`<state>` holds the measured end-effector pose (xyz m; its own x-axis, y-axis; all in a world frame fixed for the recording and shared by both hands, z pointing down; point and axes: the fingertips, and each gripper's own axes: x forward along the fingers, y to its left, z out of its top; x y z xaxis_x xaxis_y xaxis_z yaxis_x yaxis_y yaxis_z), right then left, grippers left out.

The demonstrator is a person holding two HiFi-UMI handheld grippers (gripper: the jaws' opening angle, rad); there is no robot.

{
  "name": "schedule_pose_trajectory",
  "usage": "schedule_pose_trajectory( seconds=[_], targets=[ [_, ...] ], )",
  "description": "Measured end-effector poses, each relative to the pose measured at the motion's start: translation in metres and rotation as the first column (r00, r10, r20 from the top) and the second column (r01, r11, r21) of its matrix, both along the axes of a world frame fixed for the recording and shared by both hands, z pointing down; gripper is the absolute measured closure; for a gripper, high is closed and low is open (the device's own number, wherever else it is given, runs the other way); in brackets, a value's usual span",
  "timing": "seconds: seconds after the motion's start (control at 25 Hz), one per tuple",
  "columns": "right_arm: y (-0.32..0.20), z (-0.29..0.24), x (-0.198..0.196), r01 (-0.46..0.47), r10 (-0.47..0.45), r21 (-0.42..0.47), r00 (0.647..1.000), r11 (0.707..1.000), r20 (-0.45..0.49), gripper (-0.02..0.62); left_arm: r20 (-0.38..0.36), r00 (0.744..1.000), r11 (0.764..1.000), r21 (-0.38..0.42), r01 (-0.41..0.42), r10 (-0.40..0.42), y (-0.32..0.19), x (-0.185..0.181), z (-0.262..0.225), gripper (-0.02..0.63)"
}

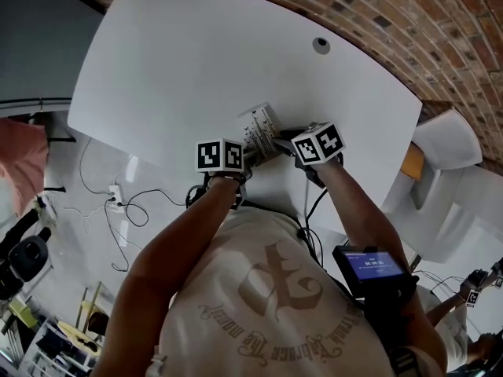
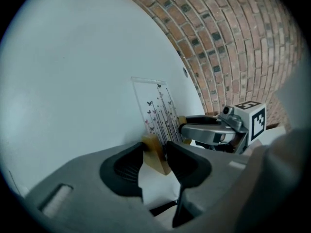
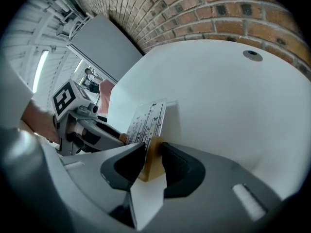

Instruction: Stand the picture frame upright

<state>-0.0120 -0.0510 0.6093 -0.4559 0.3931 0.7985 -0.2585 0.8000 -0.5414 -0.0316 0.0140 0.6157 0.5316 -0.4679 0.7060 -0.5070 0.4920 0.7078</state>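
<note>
Clear acrylic picture frame (image 1: 261,126), printed with thin stems and small butterflies, with a pale wooden foot at each lower corner; it stands on its lower edge on the white table (image 1: 189,53), near the table's edge closest to the person and between the two grippers. In both gripper views the panel rises close to upright; its exact tilt cannot be told. Left gripper (image 1: 248,155): jaws clenched on one wooden foot (image 2: 158,162), which fills the gap between the dark pads, both pads against the wood. Right gripper (image 1: 280,149): jaws likewise clamped on the other wooden foot (image 3: 152,166) at the frame's opposite end, the block wedged between its pads with the panel rising just above them. Each gripper shows in the other's view, holding its own corner: the right gripper (image 2: 187,125) beside the panel's far edge, the left gripper (image 3: 121,138) low at the panel's other side. Marker cubes: one on each gripper, black-and-white squares facing up in the head view. Table surface: otherwise bare apart from a round grey cap (image 1: 321,44) set into it well beyond the frame. Brick wall (image 1: 377,6): red-brown, curving behind the table's far edge. Person: both forearms reach forward from a light printed shirt; a dark device with a lit screen (image 1: 369,265) sits on the right forearm. Floor at left: loose dark cables (image 1: 118,203).
</note>
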Motion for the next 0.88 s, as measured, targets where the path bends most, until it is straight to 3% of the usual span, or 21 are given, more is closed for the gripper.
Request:
schedule_pose_trajectory(
  seconds=[0.52,0.88],
  targets=[
    [0.003,-0.016,0.01,-0.152,0.147,0.04,0.983,0.988,0.109,0.491,0.101,0.991,0.992,0.083,-0.099,0.09,0.001,-0.002,-0.015,0.463],
    [0.0,-0.033,0.027,-0.257,0.243,0.057,0.951,0.965,0.191,0.5,0.191,0.962,0.96,0.164,-0.227,0.195,-0.005,0.006,-0.031,0.471]
  ],
)
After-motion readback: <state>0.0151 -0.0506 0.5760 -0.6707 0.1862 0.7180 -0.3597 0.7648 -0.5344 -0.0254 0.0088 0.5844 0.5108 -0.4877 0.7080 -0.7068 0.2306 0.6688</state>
